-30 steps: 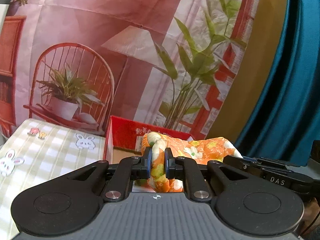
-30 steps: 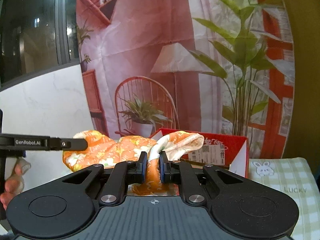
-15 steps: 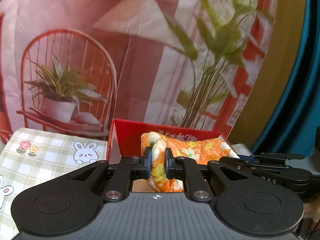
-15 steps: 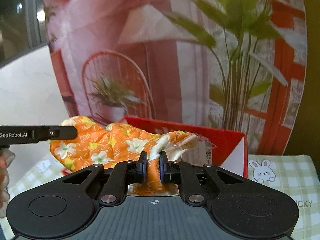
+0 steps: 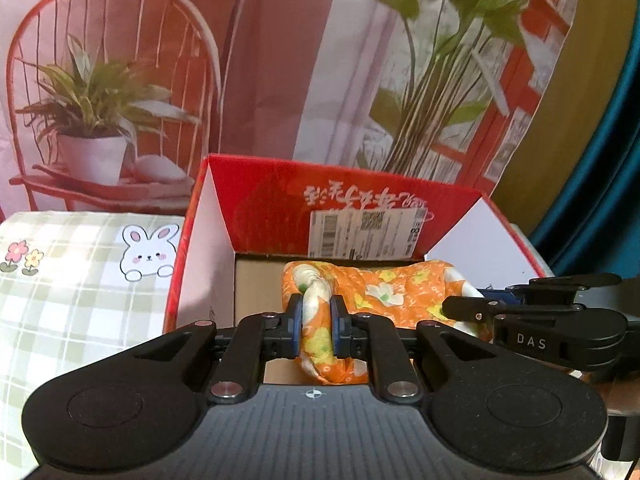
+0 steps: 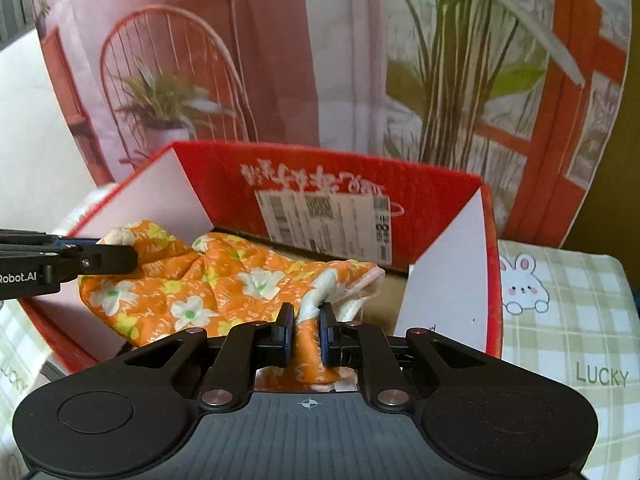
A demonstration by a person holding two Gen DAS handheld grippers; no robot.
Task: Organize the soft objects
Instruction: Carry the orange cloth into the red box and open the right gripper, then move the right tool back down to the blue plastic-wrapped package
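Backdrop (image 5: 280, 80): large printed sheet showing a red chair, potted plant, lamp and leafy stems; fills the rear of both views.

Checked cloth (image 5: 80, 280): green-and-white, with rabbit and flower prints, covers the surface on either side of the box; the word "LUCKY" is legible in the right wrist view.

Red box (image 5: 256, 200): open cardboard carton, flaps standing up, white inner sides, brown floor. Shipping label (image 6: 324, 220) stuck on the inner face of the far flap, beneath upside-down white lettering.

Orange floral cloth (image 6: 208, 276): padded fabric, white and yellow flowers, white lining at the edges. It hangs stretched between the two grippers, over the open box and within its flaps; whether it touches the box floor cannot be told.

Left gripper (image 5: 315, 320): jaws clenched on a bunched corner of the cloth, fabric squeezed between the blue pads.

Right gripper (image 6: 307, 332): jaws likewise clamped on the opposite bunched corner. Each gripper's black fingers show at the edge of the other's view.
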